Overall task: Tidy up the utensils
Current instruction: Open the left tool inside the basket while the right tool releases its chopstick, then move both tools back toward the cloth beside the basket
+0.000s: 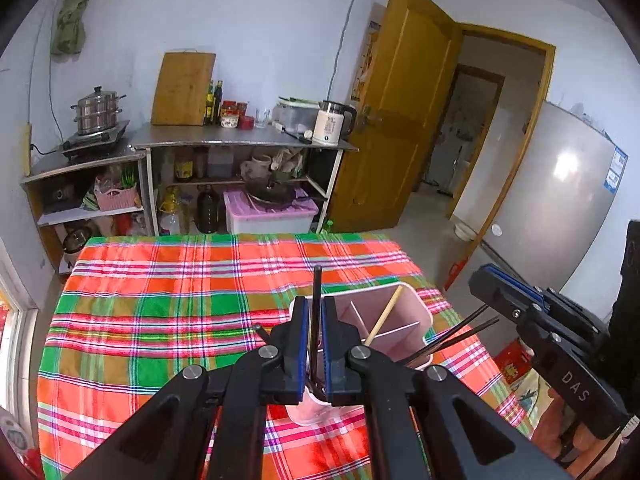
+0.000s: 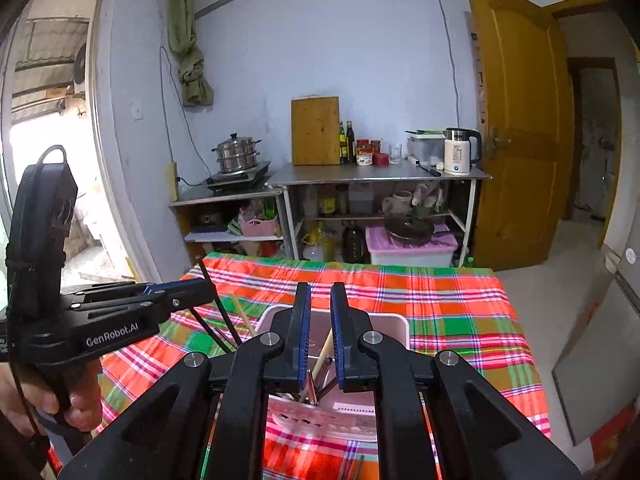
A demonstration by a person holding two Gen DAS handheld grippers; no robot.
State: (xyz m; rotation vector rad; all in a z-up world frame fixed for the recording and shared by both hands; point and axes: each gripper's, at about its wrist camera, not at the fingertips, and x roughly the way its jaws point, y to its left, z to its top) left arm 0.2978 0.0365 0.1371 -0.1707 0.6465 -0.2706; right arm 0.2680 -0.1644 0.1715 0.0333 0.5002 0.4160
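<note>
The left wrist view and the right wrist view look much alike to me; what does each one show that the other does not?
Only the left wrist view shows the silver refrigerator and the left gripper clamping a dark chopstick.

Only the right wrist view shows the bright doorway, a hand holding the other gripper's handle, and the right gripper standing slightly open around a wooden chopstick without pressing it.

Both show the pink utensil holder, the plaid tablecloth, the cutting board and the kettle.

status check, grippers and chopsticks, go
Left gripper shut on black chopstick above pink holder. Right gripper open, nothing held. Nothing in the way.
</note>
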